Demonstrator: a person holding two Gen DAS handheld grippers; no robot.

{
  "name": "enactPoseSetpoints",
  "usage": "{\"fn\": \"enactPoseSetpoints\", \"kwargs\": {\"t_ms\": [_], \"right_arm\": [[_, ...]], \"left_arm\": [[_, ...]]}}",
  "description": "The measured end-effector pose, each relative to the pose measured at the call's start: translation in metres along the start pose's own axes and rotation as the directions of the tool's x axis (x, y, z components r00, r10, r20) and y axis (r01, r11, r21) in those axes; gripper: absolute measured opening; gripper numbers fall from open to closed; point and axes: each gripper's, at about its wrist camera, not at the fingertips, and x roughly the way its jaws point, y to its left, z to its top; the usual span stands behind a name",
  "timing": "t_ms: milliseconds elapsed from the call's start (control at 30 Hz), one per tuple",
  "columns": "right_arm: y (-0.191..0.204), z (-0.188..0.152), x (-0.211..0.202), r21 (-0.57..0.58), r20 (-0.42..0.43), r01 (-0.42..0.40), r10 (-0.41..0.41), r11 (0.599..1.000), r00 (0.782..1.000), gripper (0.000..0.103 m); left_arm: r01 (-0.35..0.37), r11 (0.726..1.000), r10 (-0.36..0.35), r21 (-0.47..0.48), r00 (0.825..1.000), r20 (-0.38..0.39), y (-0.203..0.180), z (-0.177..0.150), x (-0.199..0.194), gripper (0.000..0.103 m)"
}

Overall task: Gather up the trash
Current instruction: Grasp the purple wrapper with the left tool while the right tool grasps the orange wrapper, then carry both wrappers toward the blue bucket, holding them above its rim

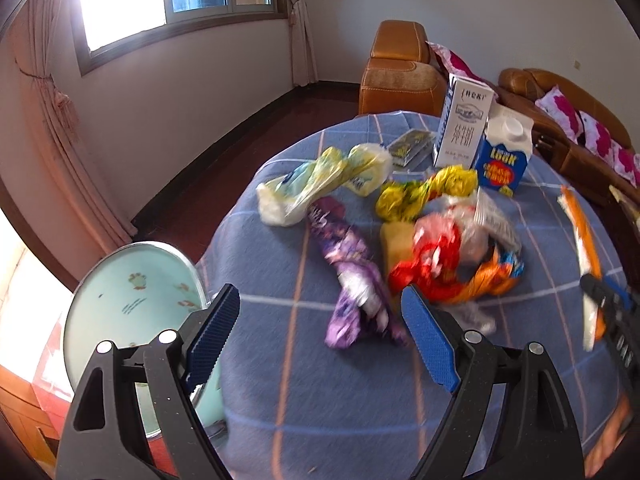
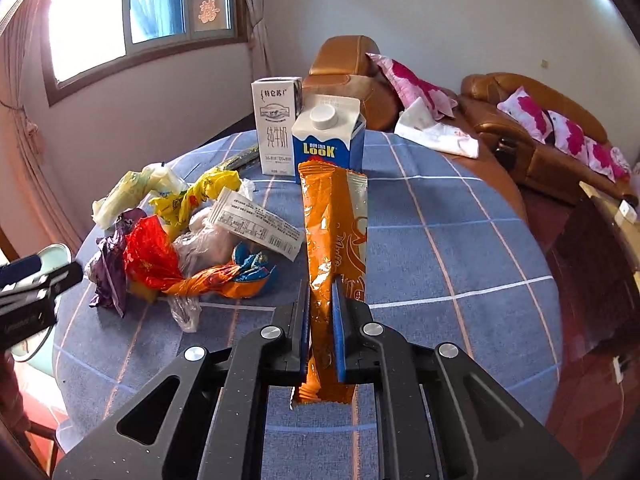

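Observation:
My right gripper point(image 2: 321, 292) is shut on a long orange snack wrapper point(image 2: 334, 220) and holds it upright above the blue checked tablecloth point(image 2: 440, 240); the wrapper also shows in the left wrist view point(image 1: 584, 248). My left gripper point(image 1: 320, 308) is open and empty, hovering just short of a crumpled purple wrapper point(image 1: 352, 276). A pile of trash lies at the table's middle: a red and orange wrapper point(image 1: 436, 268), a yellow wrapper point(image 1: 424, 192), a pale green bag point(image 1: 320, 184) and a clear bag with a white label point(image 2: 256, 224).
Two cartons stand at the far side: a white milk carton point(image 2: 276, 128) and a blue LOOK carton point(image 2: 328, 140). A round pale-green bin lid point(image 1: 132, 308) is beside the table at the left. Brown sofas point(image 2: 540, 148) with pink pillows stand behind.

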Motion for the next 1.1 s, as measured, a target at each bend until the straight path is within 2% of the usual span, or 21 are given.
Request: {"fn": "enactPoseSetpoints", "kwargs": {"t_ms": [67,133,267,333,367,400,433,600,833,1100], "right_arm": [[-0.002,-0.001,0.002,0.005,-0.004,-0.005,0.005,1.0,1.0,0.011],[-0.002,-0.001,0.003,0.006,-0.007,-0.008,0.008,1.0,1.0,0.011],[-0.003,-0.001,0.005,0.012,-0.013,-0.013,0.014,1.0,1.0,0.011],[-0.002,-0.002,0.005,0.008,-0.015,-0.015,0.015,1.0,1.0,0.011],[-0.002,-0.002,0.006,0.008,-0.016,-0.016,0.016,1.0,1.0,0.011],[-0.001,-0.002,0.005,0.01,-0.018,-0.017,0.017,1.0,1.0,0.011],[0.0,-0.002,0.005,0.012,-0.017,-0.017,0.017,1.0,1.0,0.011],[0.005,-0.002,-0.002,0.008,-0.002,-0.021,0.021,1.0,1.0,0.011],[0.018,-0.005,-0.011,-0.021,0.007,-0.03,0.03,0.999,1.0,0.011],[0.039,-0.007,-0.025,-0.059,0.017,-0.057,0.058,0.997,0.998,0.011]], "left_arm": [[-0.026,1.0,0.026,-0.002,1.0,0.005,-0.003,0.003,0.007,0.081],[-0.02,1.0,0.02,-0.011,1.0,-0.011,-0.004,0.004,0.016,0.07],[-0.013,1.0,0.011,-0.027,0.998,-0.069,-0.003,0.0,0.034,0.056],[0.005,0.999,-0.008,-0.034,0.997,-0.08,-0.001,-0.002,0.038,0.037],[0.022,0.999,-0.025,-0.031,0.996,-0.081,-0.001,-0.002,0.038,0.032],[0.034,0.999,-0.035,-0.025,0.996,-0.079,-0.002,-0.003,0.037,0.02],[0.045,0.999,-0.046,-0.013,0.996,-0.076,-0.003,-0.003,0.035,0.014],[0.052,0.998,-0.05,0.046,0.998,-0.042,-0.006,-0.009,0.013,0.013],[0.094,0.993,-0.09,0.065,0.994,-0.06,0.011,-0.03,-0.015,0.013],[0.099,0.993,-0.096,0.068,0.995,-0.038,0.039,-0.049,-0.049,0.013]]}}
